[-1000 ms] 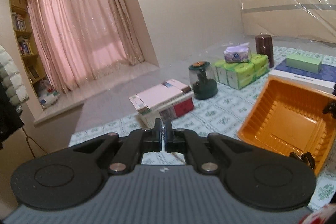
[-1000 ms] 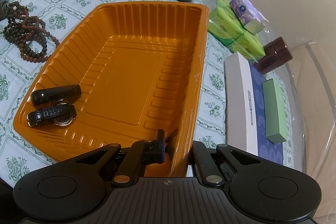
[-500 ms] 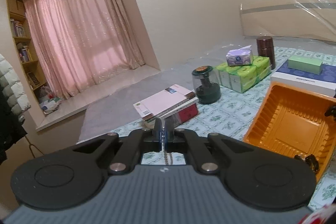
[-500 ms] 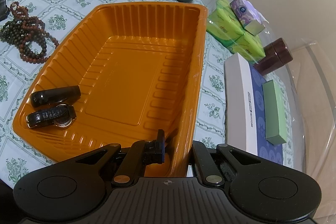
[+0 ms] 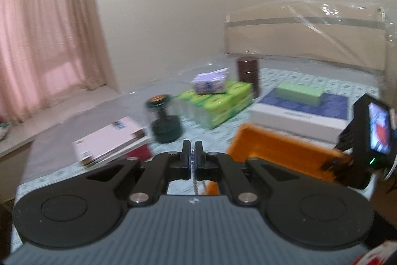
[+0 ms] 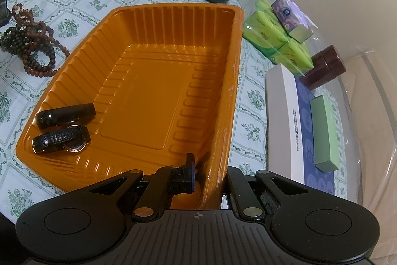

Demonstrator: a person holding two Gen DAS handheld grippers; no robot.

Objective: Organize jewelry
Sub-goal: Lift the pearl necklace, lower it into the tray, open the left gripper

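Green-patterned cloth covers the table. Nearest, a thin chain (image 5: pixel 195 184) is pinched by the left gripper (image 5: pixel 192 153), raised and level; it should be lowered slowly into the orange tray (image 6: pixel 158 81). That tray's near wall is clamped by the right gripper (image 6: pixel 207 165). Beads (image 6: pixel 29 44) lie farther left.

I count one orange tray (image 6: pixel 230 81), two dark pieces (image 6: pixel 65 113) inside it, one bead bundle (image 6: pixel 32 46), two grippers (image 5: pixel 192 153).
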